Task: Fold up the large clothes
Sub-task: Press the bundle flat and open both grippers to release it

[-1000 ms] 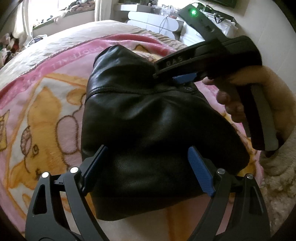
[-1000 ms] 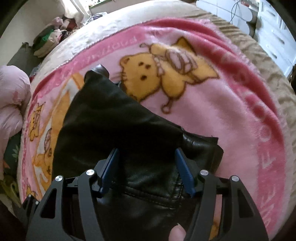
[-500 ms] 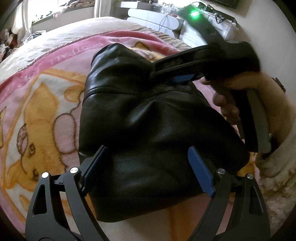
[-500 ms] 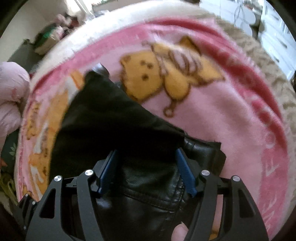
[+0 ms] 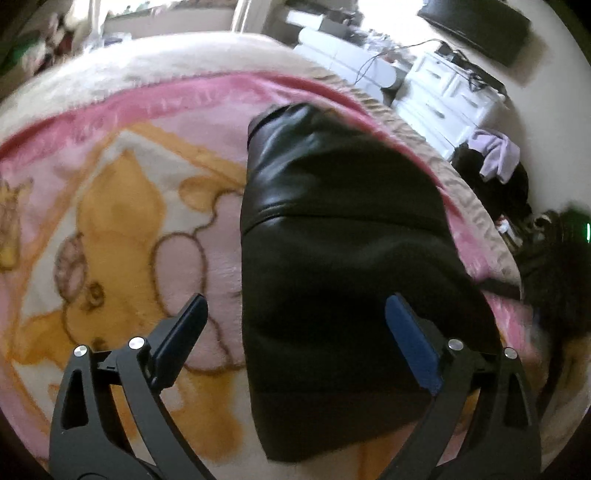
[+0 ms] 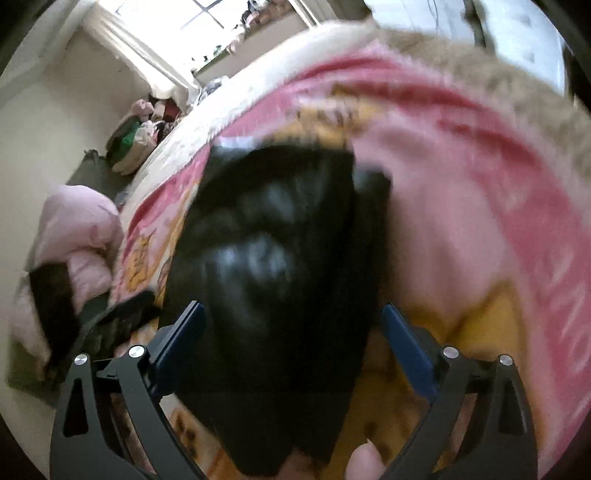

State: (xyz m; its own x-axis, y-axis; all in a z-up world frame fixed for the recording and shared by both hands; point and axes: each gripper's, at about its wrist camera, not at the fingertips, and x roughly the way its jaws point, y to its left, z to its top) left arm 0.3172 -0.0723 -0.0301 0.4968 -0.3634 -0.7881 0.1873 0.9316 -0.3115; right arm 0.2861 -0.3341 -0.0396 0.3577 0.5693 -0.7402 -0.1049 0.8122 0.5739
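Observation:
A black leather jacket (image 5: pixel 332 258), folded into a compact bundle, lies on a pink cartoon blanket (image 5: pixel 110 221) on the bed. My left gripper (image 5: pixel 295 339) is open and empty, above the bundle's near left edge. My right gripper (image 6: pixel 291 339) is open and empty, pulled back over the near end of the jacket (image 6: pixel 280 266); its view is motion-blurred. The left gripper's dark body (image 6: pixel 110 321) shows at the left of the right wrist view. The right gripper's dark body with its green light (image 5: pixel 569 240) shows blurred at the right edge of the left wrist view.
A white dresser (image 5: pixel 454 96) with cables stands beyond the bed's right side, with clothes (image 5: pixel 495 158) piled on the floor by it. A pink duvet (image 6: pixel 77 229) lies at the bed's left. A window (image 6: pixel 207 22) and stacked clothes (image 6: pixel 136 140) are at the back.
The right gripper has left the top of the jacket and drawn back to the right, opening wider. The left gripper has shifted left and lifted. The bundle stays folded on the blanket.

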